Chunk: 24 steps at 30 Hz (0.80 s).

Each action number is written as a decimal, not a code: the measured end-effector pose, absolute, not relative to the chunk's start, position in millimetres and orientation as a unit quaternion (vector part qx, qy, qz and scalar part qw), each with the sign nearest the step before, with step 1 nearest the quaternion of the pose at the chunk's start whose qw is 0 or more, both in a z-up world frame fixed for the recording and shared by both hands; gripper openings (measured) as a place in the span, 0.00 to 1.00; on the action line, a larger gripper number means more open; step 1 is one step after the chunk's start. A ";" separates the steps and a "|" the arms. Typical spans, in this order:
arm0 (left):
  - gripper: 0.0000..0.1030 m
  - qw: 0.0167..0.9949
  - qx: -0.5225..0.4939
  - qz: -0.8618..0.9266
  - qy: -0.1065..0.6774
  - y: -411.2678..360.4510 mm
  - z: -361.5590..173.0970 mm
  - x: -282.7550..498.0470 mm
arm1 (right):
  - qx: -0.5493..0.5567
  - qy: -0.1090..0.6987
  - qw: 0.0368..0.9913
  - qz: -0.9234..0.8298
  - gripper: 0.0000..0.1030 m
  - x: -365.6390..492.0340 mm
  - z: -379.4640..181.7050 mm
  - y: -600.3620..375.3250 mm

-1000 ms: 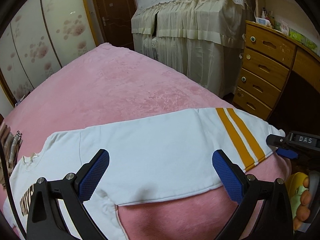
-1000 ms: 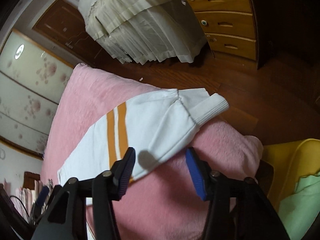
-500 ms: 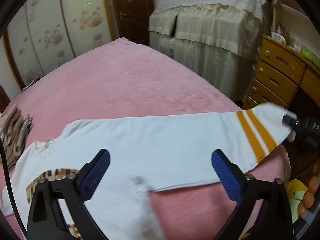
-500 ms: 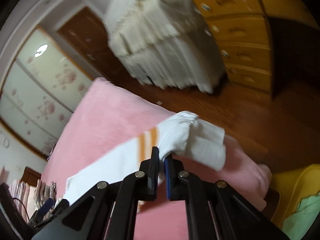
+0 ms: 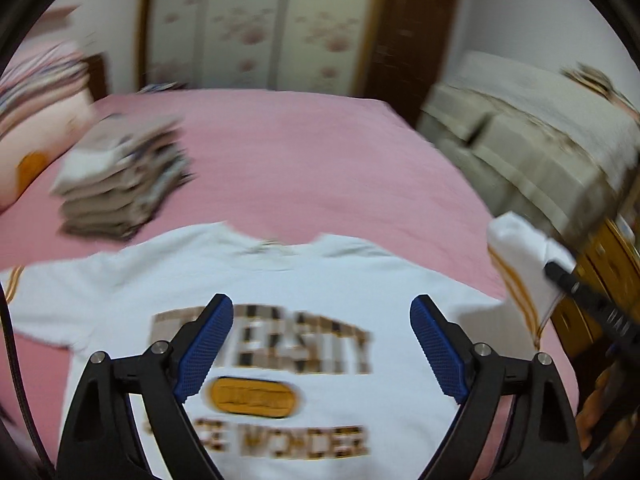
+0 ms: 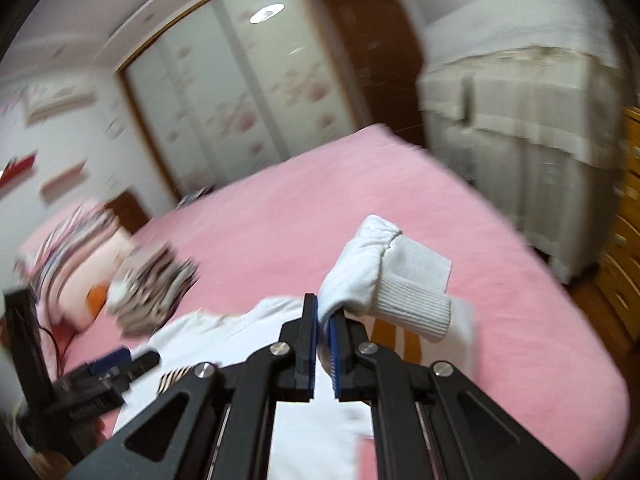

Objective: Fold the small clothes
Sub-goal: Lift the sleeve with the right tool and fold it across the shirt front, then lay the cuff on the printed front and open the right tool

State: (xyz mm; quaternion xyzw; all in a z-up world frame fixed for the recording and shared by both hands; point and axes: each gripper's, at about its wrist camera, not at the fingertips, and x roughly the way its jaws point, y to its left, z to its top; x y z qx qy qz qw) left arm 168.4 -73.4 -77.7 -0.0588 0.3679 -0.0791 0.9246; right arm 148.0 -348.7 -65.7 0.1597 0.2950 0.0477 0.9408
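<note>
One white sweatshirt (image 5: 304, 296) spread on the pink bed (image 5: 300, 152), right gripper (image 6: 325, 334) fingers clamped on its lifted sleeve cuff (image 6: 404, 284), left gripper (image 5: 320, 344) fingers wide, narrowing slightly, nothing between them.

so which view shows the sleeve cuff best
The right wrist view: the ribbed sleeve cuff fills mid-frame, its fabric pinched in the shut right gripper. The left wrist view shows it only at the right edge, blurred and partly behind that gripper.
</note>
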 end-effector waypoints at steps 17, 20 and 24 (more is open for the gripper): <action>0.87 0.897 -0.090 -0.030 0.432 22.4 -155.4 179.1 | 0.022 0.462 0.877 0.127 0.46 180.2 -191.6 -168.5; 0.87 0.894 -0.093 -0.038 0.437 18.2 -159.6 179.0 | 0.034 0.454 0.879 0.141 0.46 165.1 -186.3 -169.2; 0.87 0.890 -0.089 -0.053 0.444 9.6 -163.6 180.3 | 0.003 0.431 0.889 0.153 0.46 146.6 -175.5 -165.3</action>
